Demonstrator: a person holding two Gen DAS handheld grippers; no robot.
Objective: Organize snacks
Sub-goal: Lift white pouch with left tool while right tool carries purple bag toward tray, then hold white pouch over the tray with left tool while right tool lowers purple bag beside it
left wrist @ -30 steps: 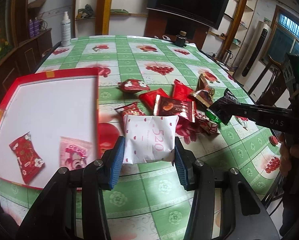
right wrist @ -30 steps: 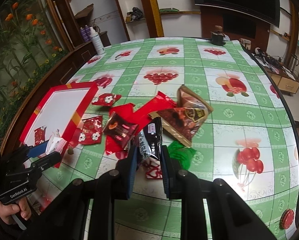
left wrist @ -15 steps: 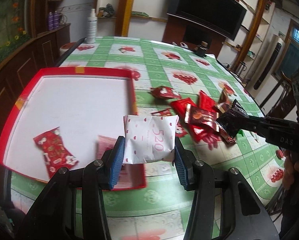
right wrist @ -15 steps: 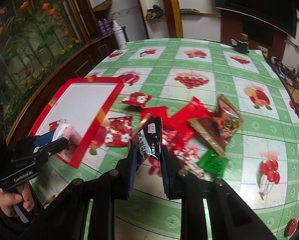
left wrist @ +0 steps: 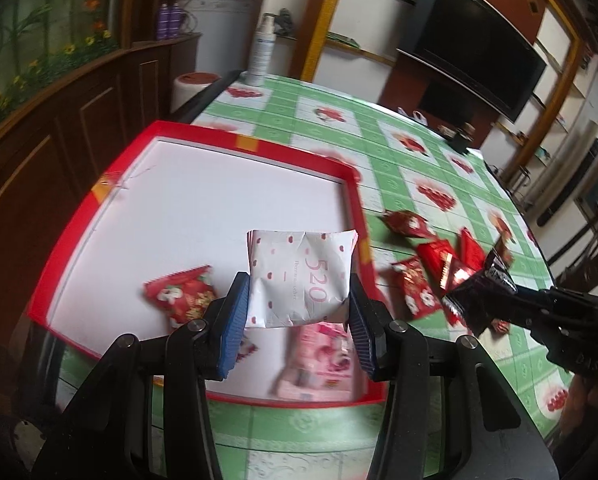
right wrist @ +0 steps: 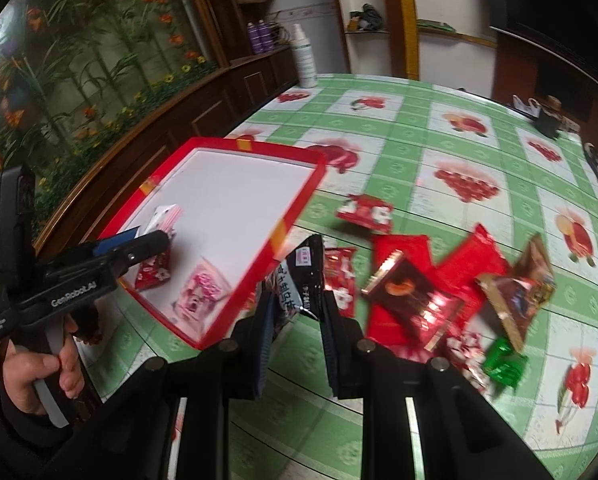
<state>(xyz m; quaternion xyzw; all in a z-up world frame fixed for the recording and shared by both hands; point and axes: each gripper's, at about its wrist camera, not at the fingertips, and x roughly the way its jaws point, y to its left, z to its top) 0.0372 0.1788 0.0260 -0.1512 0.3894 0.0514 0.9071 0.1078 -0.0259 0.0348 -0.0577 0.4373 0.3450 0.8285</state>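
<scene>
The left gripper (left wrist: 297, 300) is clamped by its blue pads on a white crinkled packet with red dots and "520" print (left wrist: 299, 278), held flat side up above the near part of the shallow red-rimmed box with a white floor (left wrist: 203, 192). The drop therefore lies straight below: the packet hangs over the box floor near its near edge, between a red patterned snack pouch (left wrist: 183, 296) to the left and a pink printed pouch (left wrist: 319, 354) just beneath and to the right, so a release would likely land partly on the pink one

The right gripper (right wrist: 295, 300) is closed on a black foil sachet with white lettering (right wrist: 301, 276), upright between the pads, just outside the box's right rim and near its near-right corner; the box lies to its left, and the raised rim stands between

The loose pile of red and brown wrappers (right wrist: 427, 284) rests on the green checked tablecloth (right wrist: 439, 152), well right of the box
</scene>
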